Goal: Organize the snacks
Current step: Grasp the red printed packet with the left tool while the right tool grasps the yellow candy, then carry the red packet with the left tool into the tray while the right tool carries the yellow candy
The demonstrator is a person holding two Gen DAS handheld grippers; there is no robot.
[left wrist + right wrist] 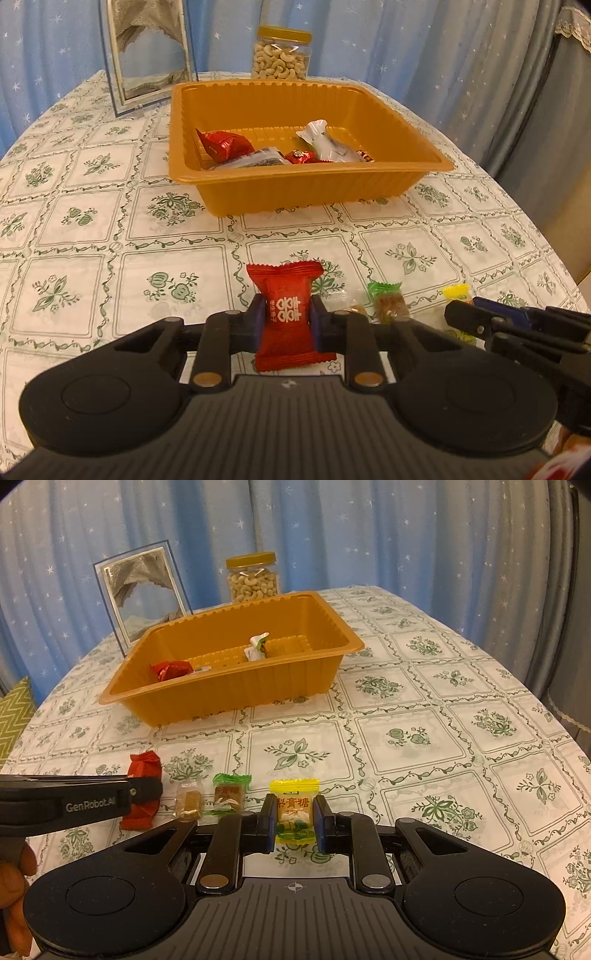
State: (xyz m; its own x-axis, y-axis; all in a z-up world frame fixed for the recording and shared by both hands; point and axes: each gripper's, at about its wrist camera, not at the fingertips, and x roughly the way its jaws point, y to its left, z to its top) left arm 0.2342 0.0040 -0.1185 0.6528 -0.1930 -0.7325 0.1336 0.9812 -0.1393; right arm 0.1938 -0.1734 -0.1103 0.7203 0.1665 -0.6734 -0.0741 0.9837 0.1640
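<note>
Tablecloth [424, 716], white with green floral squares, covers the round table in both views; blue star-printed curtains [369, 535] close off the background.

Nearest, low in the frame, four wrapped snacks lie in one row. Left gripper [286, 319] has its jaws pressed onto the sides of the red packet [286, 314]. Right gripper [295, 818] pinches the yellow candy [294, 808] the same way. Between these two lie one clear-wrapped brown piece [189, 802] and one green-wrapped piece [229, 793], both free on the cloth.

Mid-frame stands one orange tray [236, 694]. It holds about five wrapped items in the left wrist view: a red packet, a small red candy, a white pouch, a dark clear-wrapped piece and a partly hidden red one at the right. The tray's near wall hides most of them in the right wrist view.

Farthest, at upper centre, stand one cashew jar [252, 578] and one framed picture [142, 590]; the frame's top is cut off in the left wrist view. Fingers [16, 886] show at the lower left edge.
</note>
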